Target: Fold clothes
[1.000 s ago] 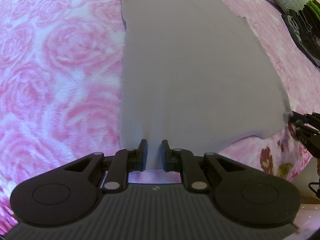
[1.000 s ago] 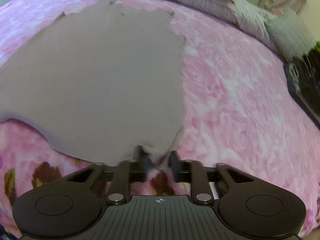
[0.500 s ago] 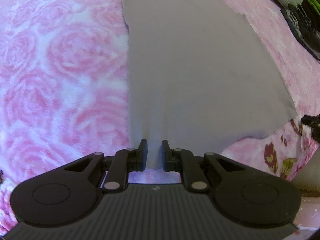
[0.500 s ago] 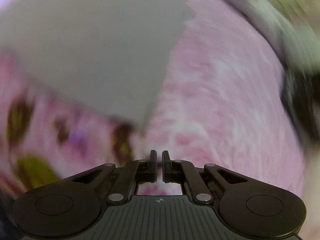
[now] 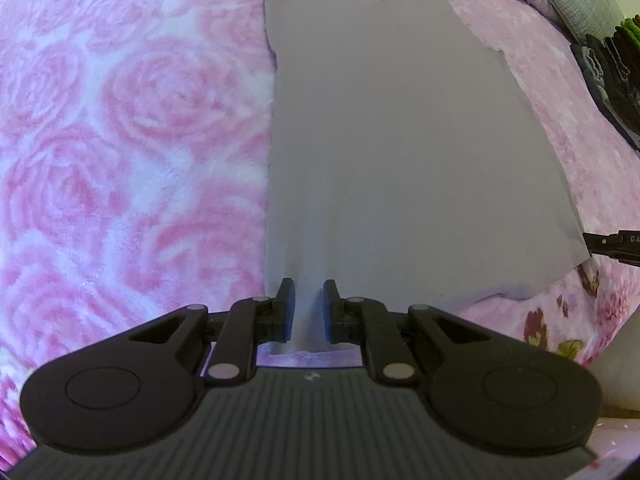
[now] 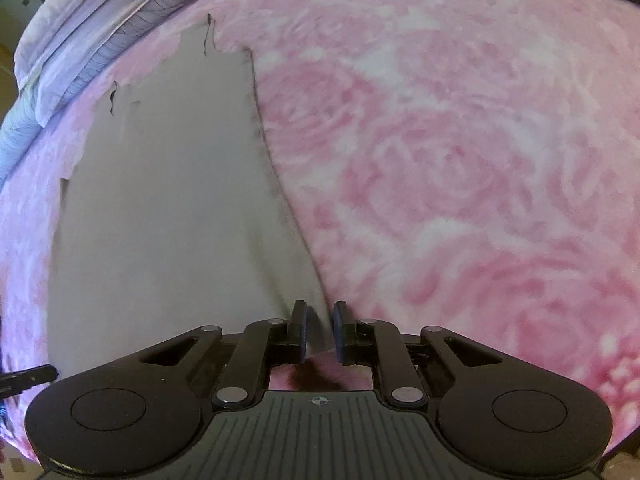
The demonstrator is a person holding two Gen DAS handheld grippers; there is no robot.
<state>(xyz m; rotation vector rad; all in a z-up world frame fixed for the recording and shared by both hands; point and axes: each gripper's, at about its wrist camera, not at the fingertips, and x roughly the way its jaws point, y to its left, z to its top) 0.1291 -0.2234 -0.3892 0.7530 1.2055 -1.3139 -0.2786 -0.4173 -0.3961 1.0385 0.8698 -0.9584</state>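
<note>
Left gripper [image 5: 307, 307]: jaws nearly together, clamped on the near hem of the grey cloth [image 5: 384, 160]; a narrow pinched ridge of fabric is seen running up from between the pads.

Right gripper [image 6: 319, 330]: jaws opening, a small gap visible. The cloth's near right corner [image 6: 312, 300] is seen right at the gap between the fingertips; whether the pads touch it cannot be told, the edge is blurred there.

The cloth is spread flat on the blanket [image 5: 120, 140], long axis running away from both grippers. Material is plain, matte, smooth and thin; the side edges are straight, the far edge ragged in outline with a couple of dark loose threads [image 6: 207, 36].

The blanket is plush and fuzzy, printed with big pink roses on white; darker flowers with green leaves [image 5: 560, 336] are printed along the near border, where it drops over the bed edge.

Beyond, pale quilted bedding [image 6: 100, 32] is piled along the far side of the bed. A dark stack of folded items [image 5: 612, 80] is seen at the far right.
</note>
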